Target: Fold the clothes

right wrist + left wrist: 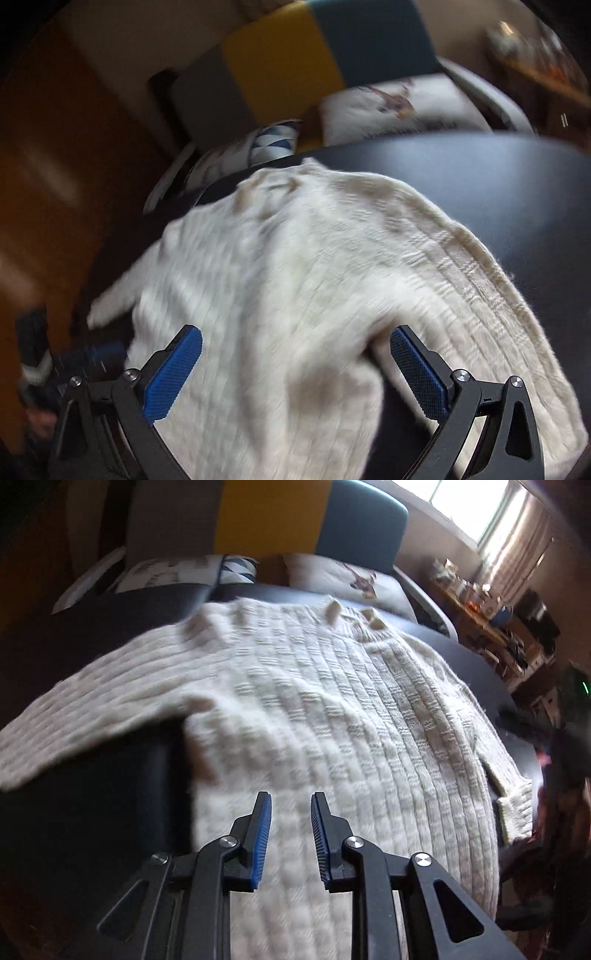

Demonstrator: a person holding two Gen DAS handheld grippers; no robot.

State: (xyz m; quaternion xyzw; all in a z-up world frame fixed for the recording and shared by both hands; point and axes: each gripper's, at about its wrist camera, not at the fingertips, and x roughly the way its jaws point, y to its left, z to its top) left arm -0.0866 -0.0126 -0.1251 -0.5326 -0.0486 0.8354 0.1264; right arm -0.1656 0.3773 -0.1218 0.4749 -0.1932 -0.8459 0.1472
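Over sweater (pixel 332 709): left gripper (pixel 291 801) parted; right gripper (pixel 295 343) wide apart, view blurred.

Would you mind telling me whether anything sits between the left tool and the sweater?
Nothing visible does. The left tool is open right above the cream sweater, with only bare knit beneath its blue pads.

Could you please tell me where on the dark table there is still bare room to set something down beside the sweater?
In the right wrist view, the dark table is bare beyond the cream sweater, up to the edge by the pillows. In the left wrist view, a bare patch lies below the spread sleeve. The middle is crowded: the sweater covers it.
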